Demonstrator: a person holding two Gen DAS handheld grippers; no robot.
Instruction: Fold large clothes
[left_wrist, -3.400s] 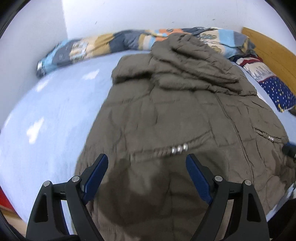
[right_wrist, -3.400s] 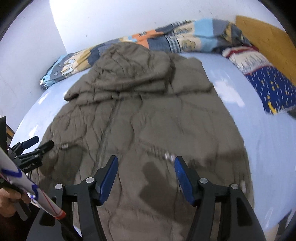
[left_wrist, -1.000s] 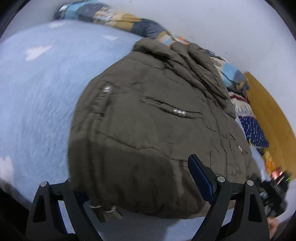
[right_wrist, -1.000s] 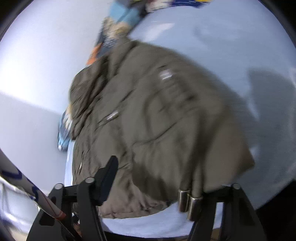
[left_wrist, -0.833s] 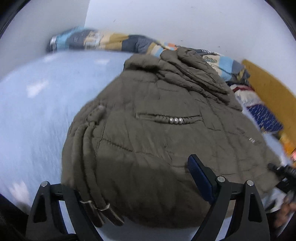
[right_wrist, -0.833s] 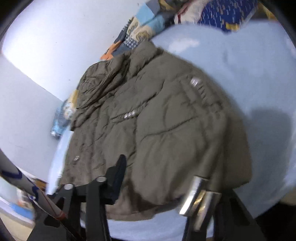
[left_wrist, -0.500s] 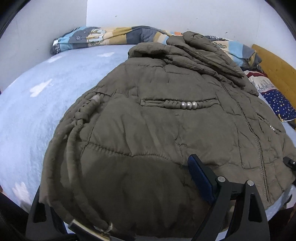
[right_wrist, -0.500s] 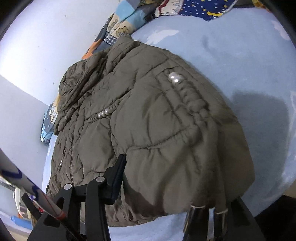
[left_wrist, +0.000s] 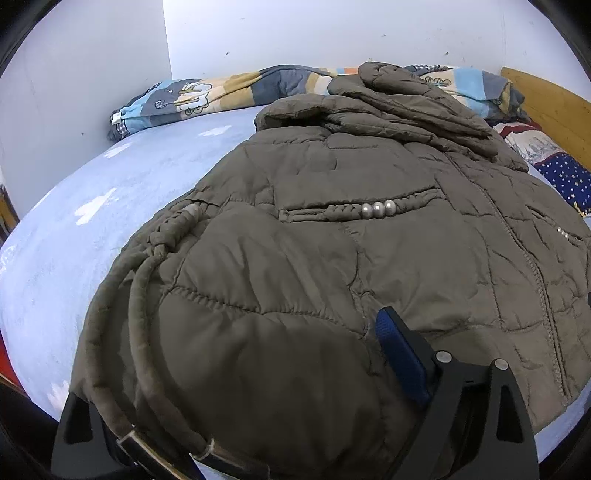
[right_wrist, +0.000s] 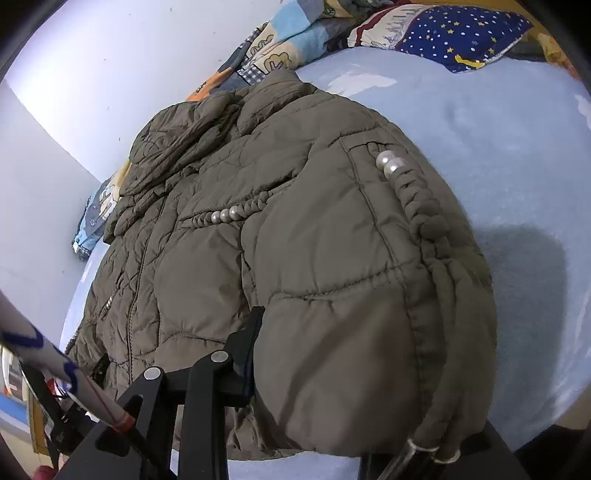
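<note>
An olive padded jacket (left_wrist: 332, 258) lies front up on the light blue bed (left_wrist: 110, 206), hood at the far end. My left gripper (left_wrist: 280, 332) stands wide at the near hem corner. Its blue-padded right finger (left_wrist: 399, 354) rests on top of the fabric, and its left finger is hidden under the hem and drawcords (left_wrist: 147, 295). In the right wrist view my right gripper (right_wrist: 343, 369) straddles the other hem corner of the jacket (right_wrist: 295, 240). Its jaws are closing, the left finger (right_wrist: 251, 343) digs into the padding, and the right finger is hidden beneath the cords (right_wrist: 439, 280).
A patchwork quilt (left_wrist: 207, 96) lies bunched along the white wall behind the hood. A star-print pillow (left_wrist: 565, 177) and a wooden headboard (left_wrist: 546, 99) are at the right. Bare blue sheet (right_wrist: 517, 147) flanks the jacket. A white and blue striped thing (right_wrist: 55, 362) crosses the lower left.
Both views have rolled more level and moved in on the hem. The jacket corners now bulge between the fingers, and the right gripper's fingers have drawn closer together on the fabric.
</note>
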